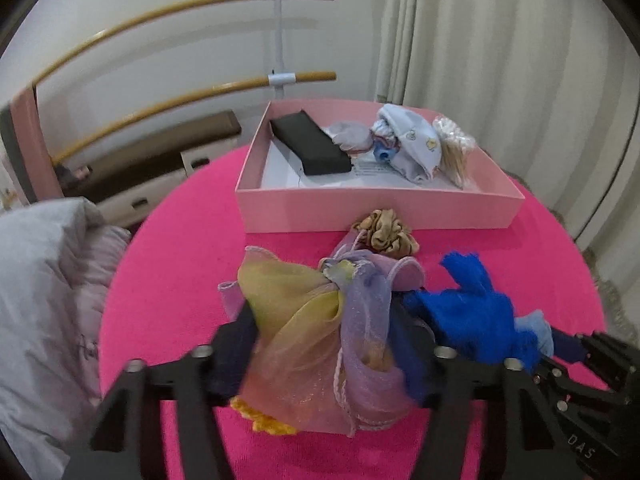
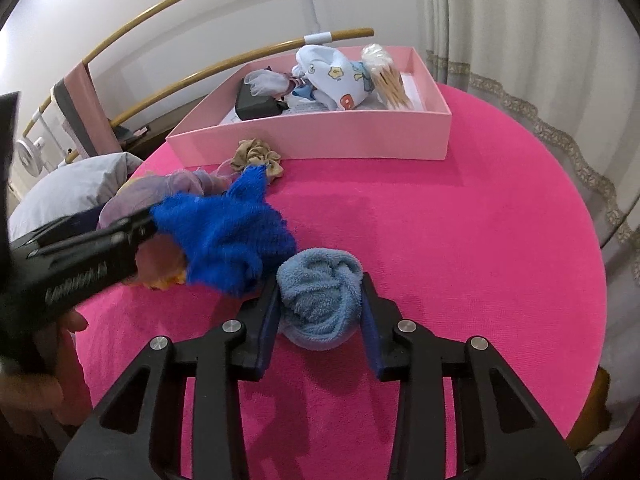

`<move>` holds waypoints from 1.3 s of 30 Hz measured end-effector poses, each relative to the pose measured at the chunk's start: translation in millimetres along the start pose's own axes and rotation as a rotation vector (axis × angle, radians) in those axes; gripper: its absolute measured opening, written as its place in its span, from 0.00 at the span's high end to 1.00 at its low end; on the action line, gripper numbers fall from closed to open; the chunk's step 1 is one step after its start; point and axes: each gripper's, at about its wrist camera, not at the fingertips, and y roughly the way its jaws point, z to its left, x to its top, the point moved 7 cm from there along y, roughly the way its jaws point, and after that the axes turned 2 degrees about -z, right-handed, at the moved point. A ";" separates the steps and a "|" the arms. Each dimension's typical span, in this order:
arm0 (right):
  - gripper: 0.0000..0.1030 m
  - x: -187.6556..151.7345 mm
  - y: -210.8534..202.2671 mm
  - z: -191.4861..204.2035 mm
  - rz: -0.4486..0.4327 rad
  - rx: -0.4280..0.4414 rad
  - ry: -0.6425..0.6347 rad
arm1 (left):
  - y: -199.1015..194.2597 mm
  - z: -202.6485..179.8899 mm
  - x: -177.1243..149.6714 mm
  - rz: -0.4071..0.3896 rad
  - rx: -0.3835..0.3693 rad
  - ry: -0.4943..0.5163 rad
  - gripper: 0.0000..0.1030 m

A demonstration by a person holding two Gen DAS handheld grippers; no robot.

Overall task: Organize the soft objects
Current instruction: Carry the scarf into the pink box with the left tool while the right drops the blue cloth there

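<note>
A sheer yellow and lilac scarf (image 1: 304,320) lies bunched on the round pink table (image 1: 180,260). My left gripper (image 1: 322,312) is shut on it, a pad against each side. Beside it lies a bright blue knit cloth (image 1: 464,312), with a beige scrunchie (image 1: 386,232) behind. In the right wrist view my right gripper (image 2: 320,308) is shut on a rolled light blue towel (image 2: 320,288) that rests on the table. The blue knit cloth (image 2: 224,236) sits just left of it, with the left gripper's body (image 2: 80,248) and a hand alongside.
A shallow pink box (image 1: 380,208) at the table's far side holds a black case (image 1: 308,144), a white printed cloth (image 1: 412,140), a bag of cotton swabs (image 1: 452,148) and other small cloths. A grey pillow (image 1: 40,280) lies left; a curtain (image 1: 500,60) hangs right.
</note>
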 end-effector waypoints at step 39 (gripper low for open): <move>0.67 54.4 -44.9 8.8 -0.134 -0.027 -0.047 | -89.5 12.7 18.5 -0.178 0.005 0.016 0.81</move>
